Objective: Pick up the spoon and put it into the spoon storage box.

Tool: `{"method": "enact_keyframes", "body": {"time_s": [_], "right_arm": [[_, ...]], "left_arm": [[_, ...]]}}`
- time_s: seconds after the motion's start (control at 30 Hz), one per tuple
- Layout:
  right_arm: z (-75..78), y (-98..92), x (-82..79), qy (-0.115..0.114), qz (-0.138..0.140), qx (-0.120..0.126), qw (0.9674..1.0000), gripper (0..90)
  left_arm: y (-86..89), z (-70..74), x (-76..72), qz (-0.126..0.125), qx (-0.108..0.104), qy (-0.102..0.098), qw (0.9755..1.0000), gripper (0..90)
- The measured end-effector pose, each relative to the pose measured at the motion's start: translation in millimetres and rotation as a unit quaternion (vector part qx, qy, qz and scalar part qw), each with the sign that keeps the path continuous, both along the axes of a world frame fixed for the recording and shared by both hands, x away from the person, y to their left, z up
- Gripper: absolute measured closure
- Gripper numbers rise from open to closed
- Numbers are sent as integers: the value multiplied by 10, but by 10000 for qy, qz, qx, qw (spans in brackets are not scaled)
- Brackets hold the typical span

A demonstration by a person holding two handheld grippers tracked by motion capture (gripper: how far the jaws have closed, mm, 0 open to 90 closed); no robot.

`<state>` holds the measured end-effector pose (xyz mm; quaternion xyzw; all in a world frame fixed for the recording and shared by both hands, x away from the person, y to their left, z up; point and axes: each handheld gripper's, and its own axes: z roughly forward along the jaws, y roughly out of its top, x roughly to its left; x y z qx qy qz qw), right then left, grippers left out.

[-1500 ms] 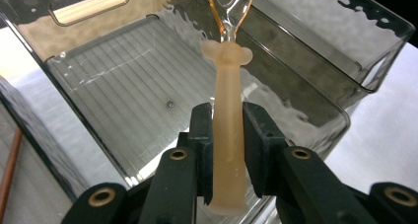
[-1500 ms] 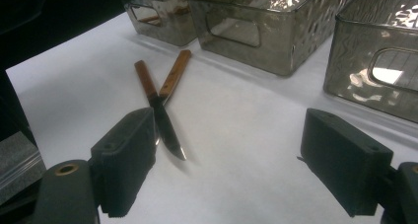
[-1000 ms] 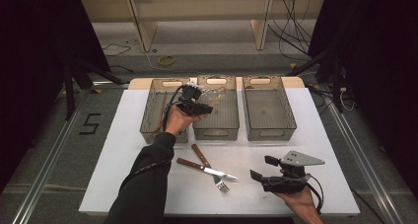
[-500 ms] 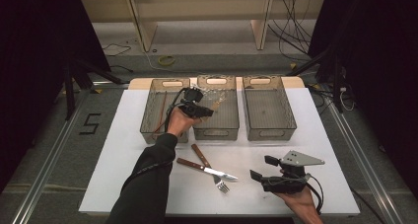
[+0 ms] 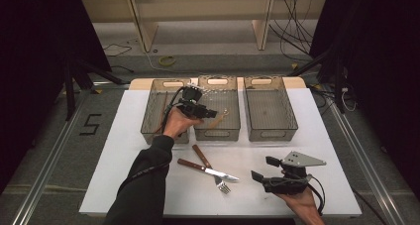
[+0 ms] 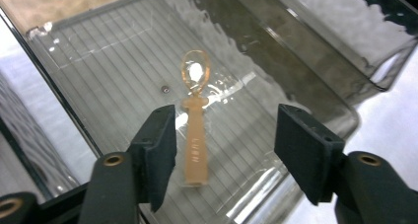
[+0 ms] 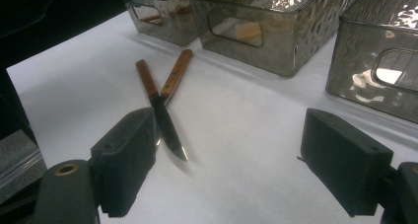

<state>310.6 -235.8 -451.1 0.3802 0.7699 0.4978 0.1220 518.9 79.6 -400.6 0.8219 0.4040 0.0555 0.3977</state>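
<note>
Left gripper (image 6: 224, 150) hung over the middle smoky clear plastic bin (image 5: 233, 128); its jaws had just been opening and stood wide apart. The pale orange translucent plastic spoon (image 6: 193, 120) lay free on the bin's ribbed floor, between the jaws in the left gripper view, neither pad touching it. Right gripper (image 7: 229, 160) rested low over the white table (image 5: 124, 155), jaws open on nothing, near the wooden-handled knife (image 7: 158, 103) and fork (image 5: 210, 168)

fork (image 7: 158, 135) tines hidden behind jaw, left bin (image 5: 154, 117) partly hidden by hand (image 5: 177, 123)
</note>
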Motion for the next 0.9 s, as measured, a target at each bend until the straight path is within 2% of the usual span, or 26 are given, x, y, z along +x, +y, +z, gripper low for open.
{"method": "enact_keyframes", "body": {"time_s": [0.2,0.5,0.77,0.9], "right_arm": [[0,3,2,-7,-4,-2,10000,222],[1,6,0,-5,-5,-2,10000,222],[0,8,1,0,-5,5,10000,222],[0,6,2,4,-12,7,10000,222]], "left_arm": [[84,112,-142,-232,-51,-149,9996,338],[217,185,-444,-703,85,-363,9968,304],[331,116,-687,-1042,263,-394,9934,284],[376,55,-772,-1122,333,-408,9923,274]]}}
